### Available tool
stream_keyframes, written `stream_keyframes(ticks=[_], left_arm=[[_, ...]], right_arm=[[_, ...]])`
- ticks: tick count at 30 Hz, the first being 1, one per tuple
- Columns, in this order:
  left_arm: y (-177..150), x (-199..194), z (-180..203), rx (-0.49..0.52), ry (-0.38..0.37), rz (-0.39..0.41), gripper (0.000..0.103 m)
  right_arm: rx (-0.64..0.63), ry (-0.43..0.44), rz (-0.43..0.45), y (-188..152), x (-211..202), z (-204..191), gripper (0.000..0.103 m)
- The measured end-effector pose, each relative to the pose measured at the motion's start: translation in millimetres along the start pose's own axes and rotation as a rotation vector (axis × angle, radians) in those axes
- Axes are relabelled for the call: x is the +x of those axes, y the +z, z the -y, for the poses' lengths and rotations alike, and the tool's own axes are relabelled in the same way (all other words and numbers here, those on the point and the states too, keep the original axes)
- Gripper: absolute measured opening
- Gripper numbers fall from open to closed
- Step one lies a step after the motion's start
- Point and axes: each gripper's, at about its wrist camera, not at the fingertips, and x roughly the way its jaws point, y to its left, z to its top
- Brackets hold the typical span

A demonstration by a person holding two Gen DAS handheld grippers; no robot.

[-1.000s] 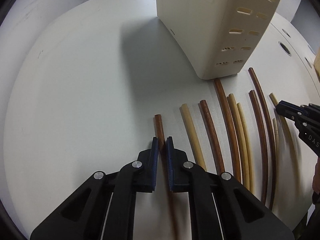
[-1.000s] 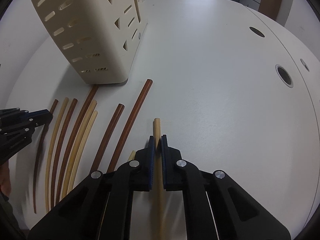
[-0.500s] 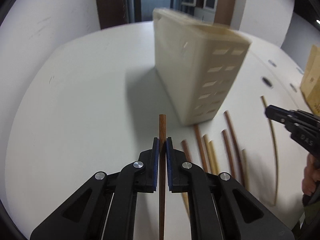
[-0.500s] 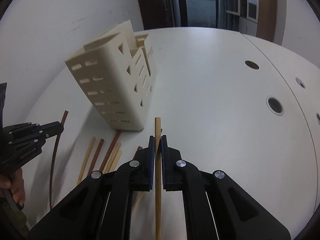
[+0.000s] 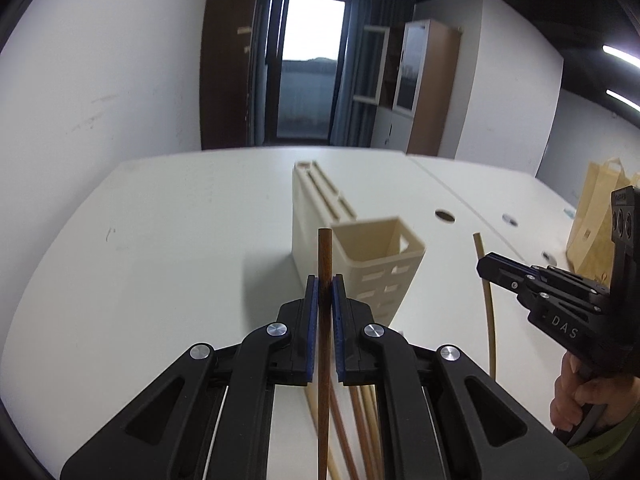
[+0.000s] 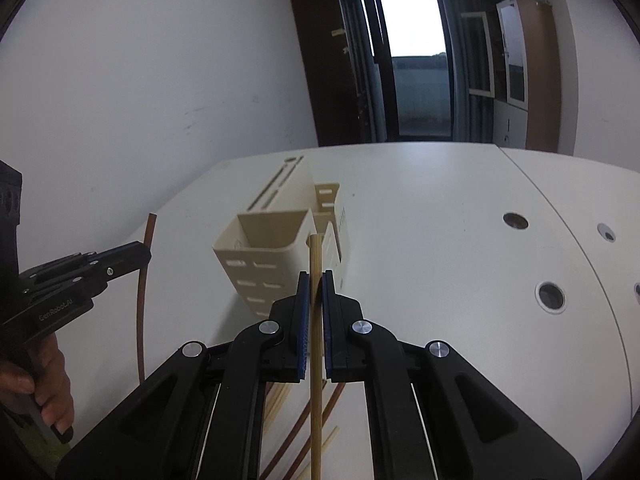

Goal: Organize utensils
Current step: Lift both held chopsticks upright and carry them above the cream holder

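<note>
From the left wrist camera, the left gripper has its blue-padded jaws clamped on a dark brown chopstick, whose blunt end pokes up past the fingertips and whose length runs back down between the black fingers. Just beyond that tip stands the cream utensil holder on the white table, its open square compartment nearest the gripper and a longer slotted block behind it. Below the holder, on the near side, several more brown and pale chopsticks lie on the table, partly hidden by the fingers. To the right of the holder the right gripper comes in from the frame's edge, closed on a light tan chopstick that stands above and hangs below it; a hand grips its handle. A paper bag sits far right of the holder.

From the right wrist camera, the right gripper is pinched on the light tan chopstick, its tip lifted in front of the utensil holder. Left of the holder, the left gripper holds the dark brown chopstick off the table, with a hand on its handle. Loose chopsticks lie nearer than the holder, under the fingers.
</note>
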Motion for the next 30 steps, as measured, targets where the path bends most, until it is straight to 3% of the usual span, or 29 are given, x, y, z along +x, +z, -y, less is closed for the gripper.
stream_keyframes(ticks=[6,16,23,30], left_arm=[[18.5,-12.8,1.7,0.004,-0.035,0.133,0.006],[43.8,-17.7,19.5,0.04,-0.024,0.343,0.006],[54.3,-49.7,25.4,0.034,-0.027,0.58,0.006],[41.0,-76.1,39.6,0.042,-0.006,0.839,0.006]], right_arm=[[-0.03,0.019,0.12,27.8,-8.0,-8.9,0.007],[-0.076,0.054,0.285,57.4,-9.7,-10.4,0.007],[-0.087,0.112,0.469,80.3,-30.2,-7.6,0.007],[-0.067,0.145,0.636,89.7,-38.0,-2.3,0.007]])
